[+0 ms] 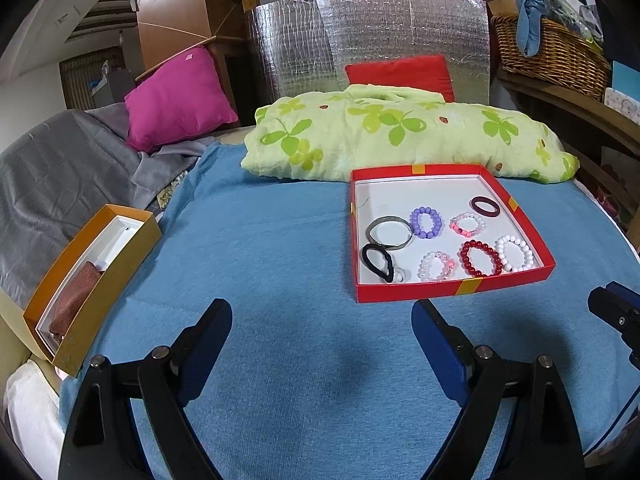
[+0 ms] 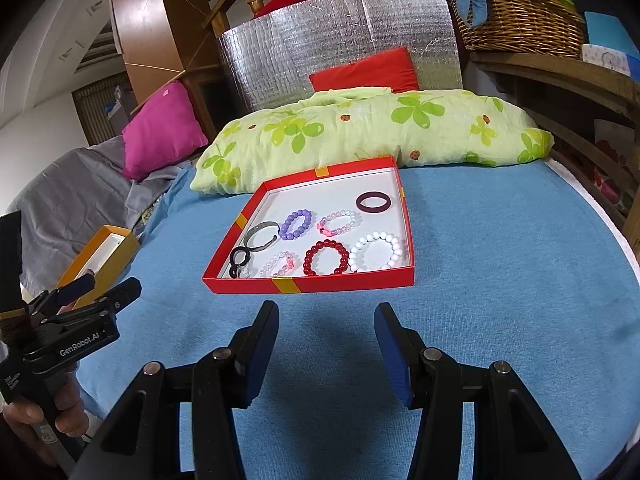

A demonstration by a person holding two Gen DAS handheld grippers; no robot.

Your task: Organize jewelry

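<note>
Jewelry: the bracelets all lie flat in the red tray [image 1: 452, 292], side by side in two loose rows, none stacked, which looks sorted for easy picking.
Pieces: purple bead bracelet [image 1: 426, 222], red bead bracelet [image 1: 480, 258], white bead bracelet [image 1: 515, 254], dark maroon bangle [image 1: 485, 207], silver bangle [image 1: 390, 233] and black hair tie [image 1: 378, 263], the last two touching.
Tray: on the blue bedspread [image 1: 280, 360], just in front of the green clover quilt [image 1: 400, 132].
Orange box [image 1: 92, 280]: at the bed's left edge, well apart from the tray, with a brown pouch inside.
Left gripper [image 1: 322, 322]: fingers wide apart, empty, hovering low, short of the tray's near left corner.
Right gripper [image 2: 327, 324]: fingers apart, empty, aimed at the tray's near wall.
Stage: this fits bracelets waiting to be moved out or a tray just filled; I cannot tell which.
</note>
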